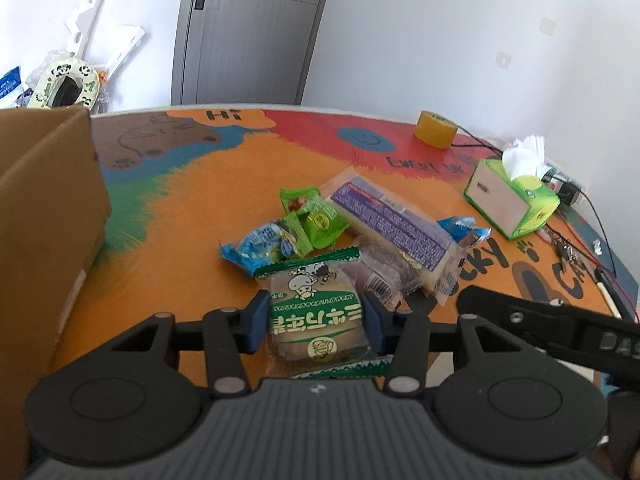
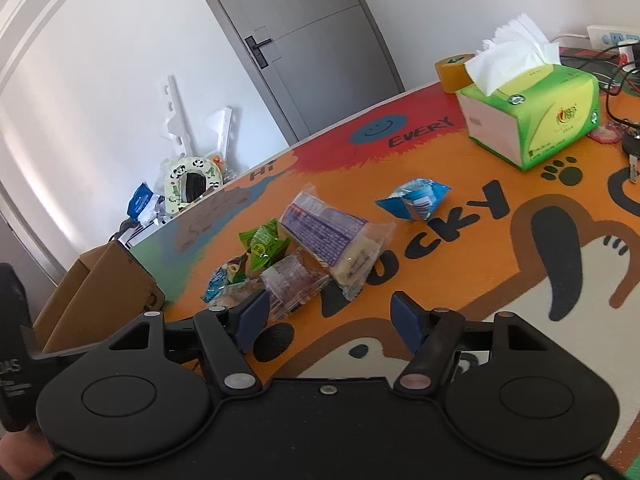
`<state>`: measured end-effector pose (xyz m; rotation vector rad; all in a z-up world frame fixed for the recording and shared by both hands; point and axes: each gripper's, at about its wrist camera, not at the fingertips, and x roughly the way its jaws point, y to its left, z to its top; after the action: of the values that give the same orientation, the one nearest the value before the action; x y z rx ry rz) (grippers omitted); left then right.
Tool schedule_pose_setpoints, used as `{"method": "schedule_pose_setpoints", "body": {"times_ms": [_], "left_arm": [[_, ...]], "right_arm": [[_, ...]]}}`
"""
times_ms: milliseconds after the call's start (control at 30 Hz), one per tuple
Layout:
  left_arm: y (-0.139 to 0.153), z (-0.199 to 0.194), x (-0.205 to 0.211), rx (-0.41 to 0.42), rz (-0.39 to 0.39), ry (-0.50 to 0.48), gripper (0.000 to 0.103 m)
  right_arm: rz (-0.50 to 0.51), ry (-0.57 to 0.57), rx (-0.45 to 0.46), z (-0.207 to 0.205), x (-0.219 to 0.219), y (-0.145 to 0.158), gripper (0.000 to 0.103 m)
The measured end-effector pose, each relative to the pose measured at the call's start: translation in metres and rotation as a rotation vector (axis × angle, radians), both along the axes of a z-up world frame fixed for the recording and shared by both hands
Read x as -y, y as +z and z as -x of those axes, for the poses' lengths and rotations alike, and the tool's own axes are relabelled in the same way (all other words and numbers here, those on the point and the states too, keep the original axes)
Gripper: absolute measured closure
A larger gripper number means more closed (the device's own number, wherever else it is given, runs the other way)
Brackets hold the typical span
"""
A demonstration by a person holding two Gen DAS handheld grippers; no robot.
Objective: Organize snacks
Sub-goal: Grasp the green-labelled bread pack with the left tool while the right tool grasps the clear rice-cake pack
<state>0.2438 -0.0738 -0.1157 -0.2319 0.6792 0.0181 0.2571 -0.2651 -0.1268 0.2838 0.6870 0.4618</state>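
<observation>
The task is judged barely begun — one green-edged cake packet (image 1: 316,320) is pinched between the fingers of the left gripper (image 1: 316,320), just above the desk (image 1: 192,208); the cardboard box (image 1: 44,208) at the left is taken as the likely destination, its inside unseen. Still lying on the desk are counted two blue packets (image 2: 414,200), one green packet (image 2: 264,244), one long purple bar (image 2: 328,236) and one clear-wrapped cake (image 2: 294,280); the right gripper (image 2: 326,320) is held wide open — nothing gripped.

1. Left wrist view sits low over the tabletop (image 1: 180,208), facing the door (image 1: 248,32), close behind the snack pile (image 1: 360,224).
2. Right wrist view looks leftward from further back, sharing the snack pile (image 2: 312,240), tissue box (image 2: 532,120) and door (image 2: 316,40).
</observation>
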Motion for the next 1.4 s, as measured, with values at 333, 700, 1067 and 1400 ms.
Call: {"method": "schedule_pose_setpoints", "body": {"times_ms": [333,700,1067,1400], "left_arm": [[0.017,0.011,-0.025,0.043,0.014,0.052,0.055],[0.017,0.002,-0.047,0.042,0.050,0.097,0.055],[0.008,-0.006,-0.051,0.014,0.048,0.118,0.055],[0.003,0.000,-0.050,0.001,0.047,0.120,0.055]], "right_arm": [[0.025,0.059,0.018,-0.008,-0.035,0.006,0.035],[0.064,0.086,0.056,-0.030,-0.061,0.014,0.035],[0.072,0.111,0.005,-0.051,-0.071,-0.005,0.036],[0.123,0.092,-0.004,-0.040,-0.066,-0.011,0.067]]}}
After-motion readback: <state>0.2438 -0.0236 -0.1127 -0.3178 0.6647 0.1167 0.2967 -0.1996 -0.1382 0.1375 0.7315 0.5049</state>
